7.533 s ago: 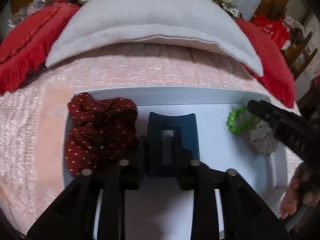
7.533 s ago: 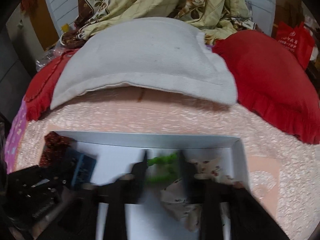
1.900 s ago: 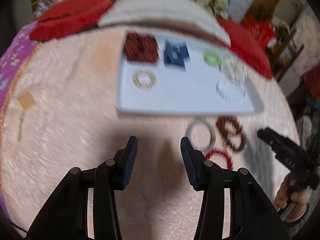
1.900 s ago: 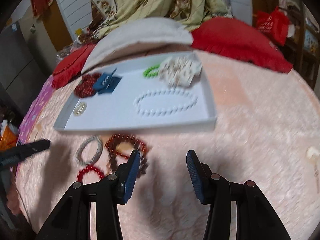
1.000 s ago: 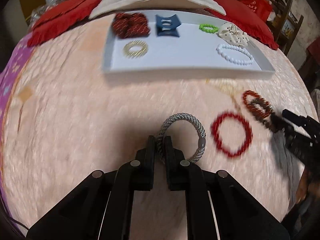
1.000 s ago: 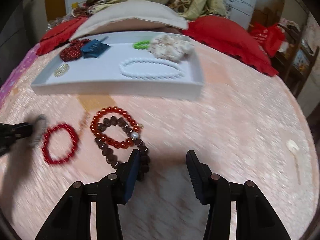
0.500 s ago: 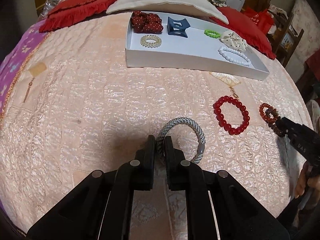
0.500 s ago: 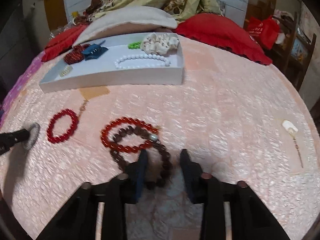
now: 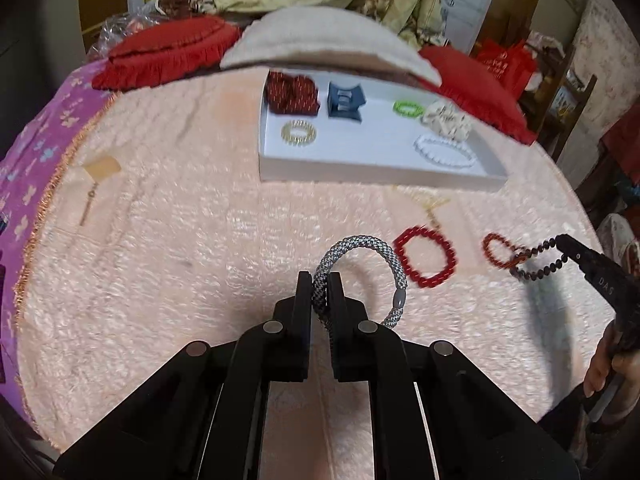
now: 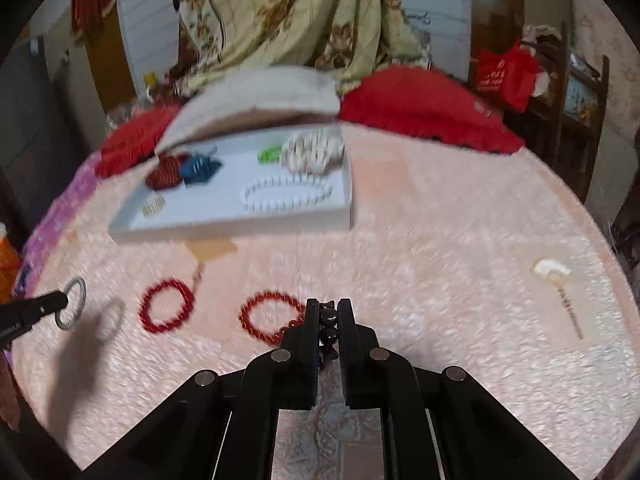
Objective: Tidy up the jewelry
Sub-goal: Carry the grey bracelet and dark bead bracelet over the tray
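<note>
**Two bracelets pinched, both carries at risk**

The biggest risk sits with the right gripper point(image 10: 328, 320): its fingers are clenched on the dark bead bracelet point(image 9: 538, 266), which shows in the left wrist view hanging off the fingertips, and an orange-red bead bracelet point(image 10: 269, 322) seems tangled with it. If the two are hooked together, the second could drag across the bed cover point(image 9: 200, 240) or drop short of the white tray point(image 9: 380, 170).

A smaller risk: the left gripper point(image 9: 320, 284) clamps the grey braided bracelet point(image 9: 360, 244) only at one edge of the loop, so it could swing or slip out on the way to the tray, which lies well apart, farther up the bed.

Smallest: a loose landing could knock the pieces already arranged.

Count, largest group first:
- In the tray, six pieces: dark red scrunchie point(image 9: 292, 92), blue hair claw point(image 9: 345, 101), green ring point(image 9: 408, 109), cream scrunchie point(image 9: 446, 120), white bead strand point(image 9: 444, 151), gold coil tie point(image 9: 299, 133).
- Bracelets outside the tray, four: two held, plus the orange-red one and a red bead bracelet point(image 9: 425, 256) lying on the cover.
- Grippers, two.
</note>
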{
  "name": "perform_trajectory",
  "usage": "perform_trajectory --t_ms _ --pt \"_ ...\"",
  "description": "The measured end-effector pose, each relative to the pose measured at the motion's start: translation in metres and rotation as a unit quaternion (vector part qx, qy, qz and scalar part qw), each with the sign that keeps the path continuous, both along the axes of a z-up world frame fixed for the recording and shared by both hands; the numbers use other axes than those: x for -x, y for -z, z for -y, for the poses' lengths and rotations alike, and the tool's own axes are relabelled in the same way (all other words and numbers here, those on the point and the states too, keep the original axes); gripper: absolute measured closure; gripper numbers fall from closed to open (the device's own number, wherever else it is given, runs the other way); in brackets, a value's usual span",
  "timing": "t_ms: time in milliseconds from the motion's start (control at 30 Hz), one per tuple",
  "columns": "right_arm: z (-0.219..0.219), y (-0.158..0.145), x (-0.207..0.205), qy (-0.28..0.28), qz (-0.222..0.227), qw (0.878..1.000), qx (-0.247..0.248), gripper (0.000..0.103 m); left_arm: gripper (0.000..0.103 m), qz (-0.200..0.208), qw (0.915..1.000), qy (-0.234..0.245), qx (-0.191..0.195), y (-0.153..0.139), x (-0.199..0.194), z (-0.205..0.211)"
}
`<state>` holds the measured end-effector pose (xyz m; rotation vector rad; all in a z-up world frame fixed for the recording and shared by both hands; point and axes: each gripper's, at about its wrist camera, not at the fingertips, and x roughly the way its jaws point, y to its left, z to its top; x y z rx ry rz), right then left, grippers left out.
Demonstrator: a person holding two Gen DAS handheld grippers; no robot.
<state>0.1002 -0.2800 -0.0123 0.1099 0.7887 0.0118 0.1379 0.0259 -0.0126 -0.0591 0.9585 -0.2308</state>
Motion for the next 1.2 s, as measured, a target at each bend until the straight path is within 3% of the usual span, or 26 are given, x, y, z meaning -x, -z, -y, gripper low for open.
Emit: perform_trajectory --t_ms 300,633,900,1200 --pt "0.000 -0.049 0.026 -0.004 0.048 0.999 -0.012 0.095 0.097 0.017 0.9996 0.003 0.022 -0.027 0.028 0.001" --pt "-0.004 -0.071 0.033 -0.015 0.064 0.998 0.002 0.095 0.097 0.020 0.9995 -0.005 0.025 -0.040 0.027 -0.005" --pt "-0.007 -0.080 0.007 -0.026 0.059 0.998 0.001 0.095 0.097 0.015 0.9998 0.006 0.014 -0.048 -0.006 0.003" --pt "-0.028 -0.078 -0.070 -0.046 0.024 0.998 -0.019 0.095 0.097 0.003 0.9999 0.009 -0.002 -0.041 -0.080 0.022"
